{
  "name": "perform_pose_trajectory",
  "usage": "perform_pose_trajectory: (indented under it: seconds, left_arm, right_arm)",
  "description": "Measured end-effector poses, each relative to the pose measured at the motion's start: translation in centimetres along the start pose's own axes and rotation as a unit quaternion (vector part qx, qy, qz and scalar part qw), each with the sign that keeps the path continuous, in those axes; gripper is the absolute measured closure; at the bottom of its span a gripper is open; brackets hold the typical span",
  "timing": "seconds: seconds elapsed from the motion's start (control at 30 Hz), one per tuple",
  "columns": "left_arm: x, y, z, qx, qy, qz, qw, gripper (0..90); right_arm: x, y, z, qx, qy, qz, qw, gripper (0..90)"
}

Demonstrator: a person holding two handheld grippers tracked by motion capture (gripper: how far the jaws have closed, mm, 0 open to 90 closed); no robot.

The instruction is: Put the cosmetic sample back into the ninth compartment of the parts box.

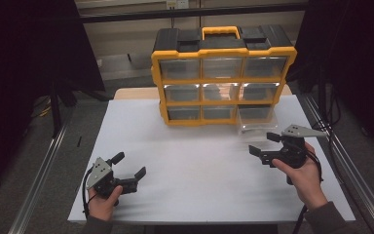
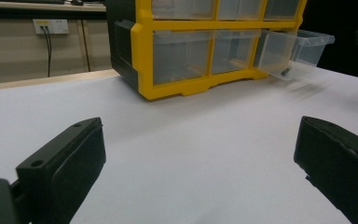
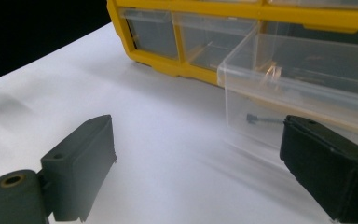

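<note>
- Your right gripper point(image 1: 264, 143) sits near the right edge of the tabletop point(image 1: 195, 161), just in front of the pulled-out drawer point(image 1: 256, 121). Its fingers point(image 3: 81, 163) stand apart with nothing between them, and they touch nothing.
- The drawer is clear plastic and belongs to the bottom-right slot of the yellow organizer point(image 1: 222, 73). It sticks out toward you from the cabinet front and is still seated in its slot at the back.
- In your right gripper view, a small dark screw point(image 3: 257, 119) lies on the drawer floor, close to the front wall. The right-hand finger in that view sits just beside that wall; whether it touches cannot be told.
- The organizer stands upright at the far edge of the tabletop, centred, with its yellow handle point(image 1: 220, 32) on top. The other eight drawers are pushed in flush.
- Your left gripper point(image 1: 130, 165) rests near the front left corner of the tabletop, well apart from the organizer. Its fingers point(image 2: 65, 163) are spread wide and hold nothing, with bare white surface between them.
</note>
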State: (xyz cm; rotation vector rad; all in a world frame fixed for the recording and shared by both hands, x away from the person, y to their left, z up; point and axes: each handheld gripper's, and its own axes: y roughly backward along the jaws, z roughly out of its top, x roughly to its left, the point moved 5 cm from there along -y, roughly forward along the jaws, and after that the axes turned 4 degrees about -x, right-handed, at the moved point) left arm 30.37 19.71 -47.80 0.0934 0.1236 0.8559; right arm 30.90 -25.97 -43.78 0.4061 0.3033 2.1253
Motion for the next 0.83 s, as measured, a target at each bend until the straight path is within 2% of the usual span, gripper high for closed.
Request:
perform_pose_trajectory:
  seconds: [0.03,0.17,0.2,0.23,0.3,0.4,0.43,0.47,0.57,0.6,0.83]
  left_arm:
    - [-0.2,-0.2,0.1,-0.010,0.012,0.001,0.9999,2.3]
    - [-0.1,-0.1,0.0,-0.006,0.010,0.006,0.9999,2.3]
    - [0.0,0.0,0.0,0.002,0.000,0.004,1.0000,2.3]
    - [0.0,0.0,0.0,0.000,0.005,0.002,1.0000,2.3]
    - [0.0,0.0,0.0,0.000,-0.003,-0.002,1.0000,2.3]
    - [0.0,-0.1,0.0,0.001,-0.006,-0.002,1.0000,2.3]
    - [-0.1,-0.1,-0.1,0.003,-0.003,-0.004,1.0000,2.3]
    - [0.0,0.0,-0.1,0.005,-0.010,-0.003,0.9999,2.3]
    - [0.0,0.0,-0.1,0.005,-0.010,0.001,0.9999,2.3]
    - [-0.1,-0.1,-0.1,0.003,-0.004,-0.006,1.0000,2.3]
    - [-0.1,-0.1,-0.1,0.005,-0.006,-0.002,1.0000,2.3]
  right_arm:
    - [0.0,0.1,-0.3,-0.001,-0.001,0.001,1.0000,9.4]
    - [0.1,0.5,-1.2,-0.007,-0.006,0.002,1.0000,9.3]
    - [0.1,0.8,-1.8,-0.009,-0.006,0.003,0.9999,9.2]
    - [0.1,0.8,-1.8,-0.009,-0.006,0.003,0.9999,9.2]
    - [0.2,1.1,-2.6,-0.016,-0.001,0.000,0.9999,8.9]
    - [0.2,1.3,-3.2,-0.018,-0.001,-0.001,0.9998,8.6]
    - [0.2,1.5,-3.7,-0.026,-0.002,-0.002,0.9997,8.5]
    - [0.2,1.6,-3.9,-0.028,0.000,-0.003,0.9996,8.4]
    - [0.2,1.9,-4.5,-0.034,0.007,-0.005,0.9994,8.0]
    - [0.2,1.9,-4.7,-0.034,0.005,-0.004,0.9994,7.8]
    - [0.1,2.1,-5.5,-0.035,0.004,-0.010,0.9993,7.4]
